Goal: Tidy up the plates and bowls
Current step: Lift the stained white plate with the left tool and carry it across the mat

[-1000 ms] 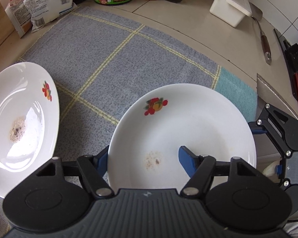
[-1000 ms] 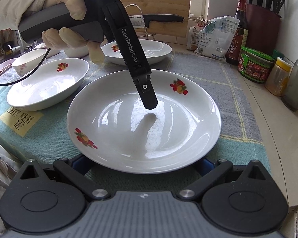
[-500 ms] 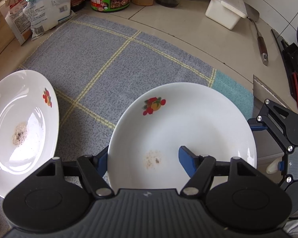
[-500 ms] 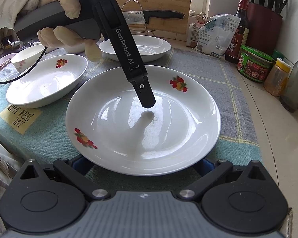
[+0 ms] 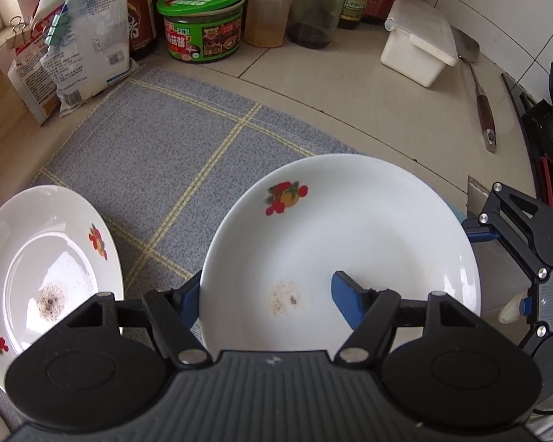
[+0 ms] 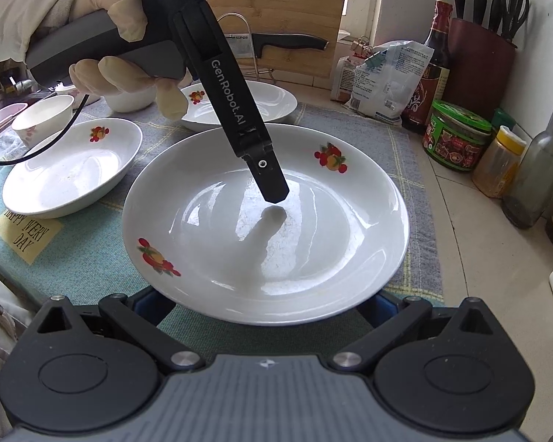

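We are holding a white plate (image 5: pixel 368 239) with fruit prints over the blue checked cloth (image 5: pixel 166 154) on the counter (image 5: pixel 350 110), well apart from the jars standing along the back edge. A small patch of crumbs is lying in its well. We cannot tell whether its underside is touching the cloth.

The left tongs (image 5: pixel 265 283) are gripping the plate's near wall. One blue finger (image 5: pixel 344 294) is reaching inside the well and the other is sitting outside under the rim. In the right wrist view a gloved hand (image 6: pixel 103 37) is holding these tongs, and the inner finger's tip is hanging just above the plate's floor.

The right tongs (image 6: pixel 265 305) are coming at the opposite side with their fingers spread wide. Both fingers are disappearing beneath the rim, so we cannot tell whether they are pressing on the plate or only sitting under it.

A second plate (image 5: pixel 48 269) with a dark smear of crumbs is lying on the cloth toward the counter's left end. A deeper dish (image 6: pixel 70 180), another plate (image 6: pixel 269 103) and a small bowl (image 6: pixel 42 119) are resting farther along.
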